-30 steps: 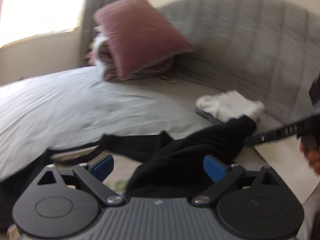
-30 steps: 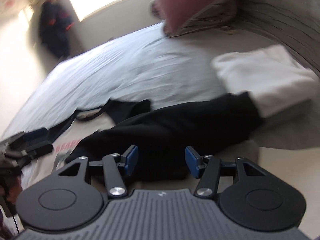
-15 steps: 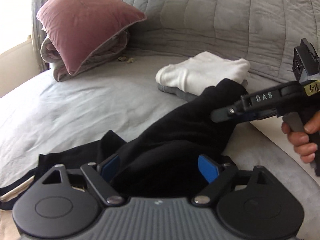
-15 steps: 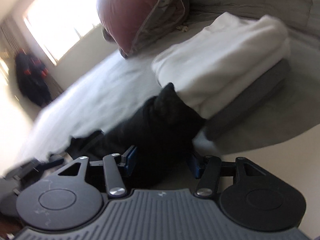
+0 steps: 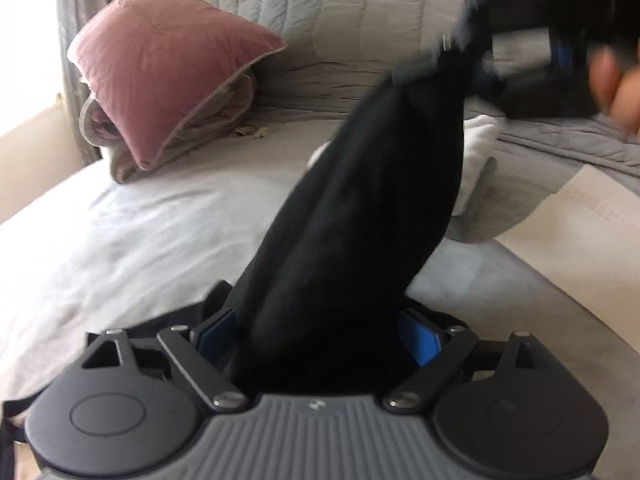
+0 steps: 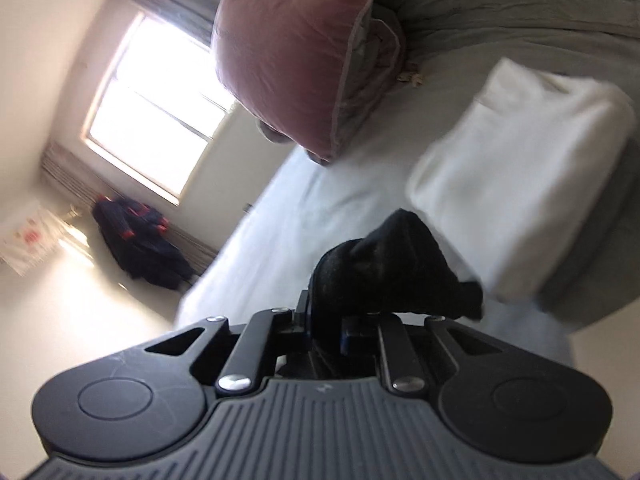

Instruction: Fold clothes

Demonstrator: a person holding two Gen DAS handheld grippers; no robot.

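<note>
A black garment point(image 5: 360, 220) rises from the bed sheet point(image 5: 120, 240) in a taut column up to my right gripper point(image 5: 480, 52), which is blurred at the top right. In the right wrist view the right gripper point(image 6: 324, 320) has its jaws closing, and the pads pinch a bunched end of the black garment point(image 6: 392, 264). My left gripper point(image 5: 318, 334) stands wide at the garment's lower end. The cloth fills the gap between its blue pads, but they do not squeeze it.
A folded white garment point(image 6: 520, 168) lies on a folded grey one point(image 6: 600, 260) just behind the black cloth. A pink pillow point(image 5: 168, 68) leans on a rolled blanket by the grey quilt point(image 5: 360, 20). A hand point(image 5: 612, 80) holds the right gripper. A dark bag point(image 6: 136, 240) sits under the window.
The right gripper closed on the garment's far end and lifted it off the bed while rolling. The left gripper moved in around the lower end, then stayed still.
</note>
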